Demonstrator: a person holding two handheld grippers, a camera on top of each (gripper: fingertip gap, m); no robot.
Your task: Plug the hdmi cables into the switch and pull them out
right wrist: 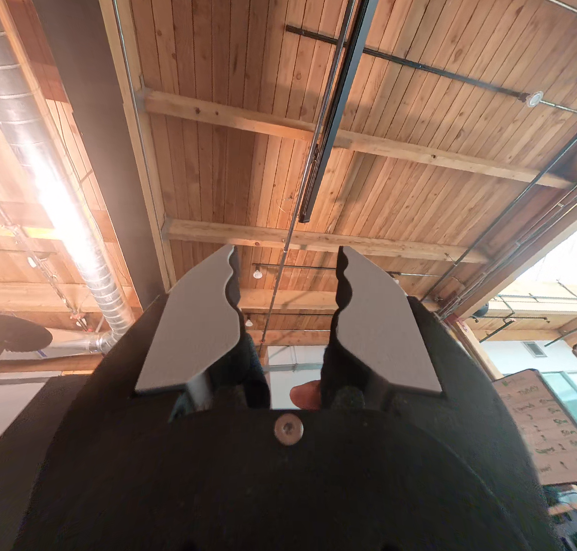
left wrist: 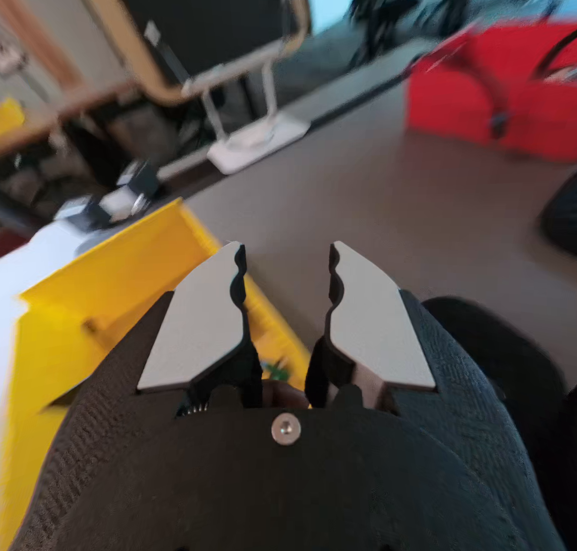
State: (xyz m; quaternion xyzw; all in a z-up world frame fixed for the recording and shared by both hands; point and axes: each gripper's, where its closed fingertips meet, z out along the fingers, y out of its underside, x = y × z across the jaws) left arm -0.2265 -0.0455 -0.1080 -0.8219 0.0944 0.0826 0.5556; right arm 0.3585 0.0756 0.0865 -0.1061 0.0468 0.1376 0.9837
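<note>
No HDMI cable or switch shows clearly in either view. My left gripper (left wrist: 287,248) is open and empty, held above the grey-brown table (left wrist: 374,198) beside a yellow box (left wrist: 125,286); this view is blurred. My right gripper (right wrist: 286,251) is open and empty and points up at the wooden plank ceiling (right wrist: 281,98). A fingertip of the person (right wrist: 304,395) shows between the bases of its jaws.
A red bag (left wrist: 499,92) sits at the far right of the table. A white stand (left wrist: 259,142) stands at the back edge. A dark round object (left wrist: 562,217) lies at the right edge. Small black and white items (left wrist: 125,192) lie behind the yellow box.
</note>
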